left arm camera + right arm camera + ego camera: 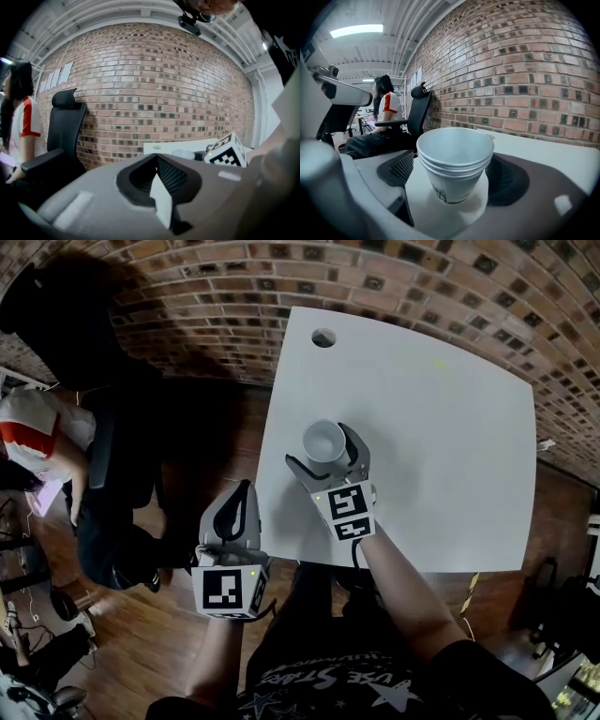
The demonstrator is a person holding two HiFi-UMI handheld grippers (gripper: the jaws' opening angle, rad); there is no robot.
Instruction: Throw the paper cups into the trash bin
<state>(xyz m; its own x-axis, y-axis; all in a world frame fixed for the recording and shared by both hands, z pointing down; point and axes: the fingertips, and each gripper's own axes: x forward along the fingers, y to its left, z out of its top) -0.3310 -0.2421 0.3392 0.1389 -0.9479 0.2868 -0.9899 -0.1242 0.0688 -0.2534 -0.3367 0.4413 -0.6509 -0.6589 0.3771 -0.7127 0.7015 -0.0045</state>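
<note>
A: Paper cups (pixel 324 441)?
B: A nested stack, upright on the white table (pixel 450 456), left of centre in the head view, near the table's left edge.

A: Right gripper (pixel 319 446)?
B: Released. Its jaws are spread wide with the stack between them. The right gripper view shows a gap on both sides, so no pad is pressing the cups.

A: Left gripper (pixel 242 493)?
B: Clenched on nothing, jaws together. It's off the table, lower left of centre in the head view, over the wood floor.

A: Anything else?
B: A round hole (pixel 323 337) near the table's top left corner. A person (pixel 37 437) sits at the left edge by a black office chair (pixel 65 126), with a brick wall (pixel 154 93) behind.
</note>
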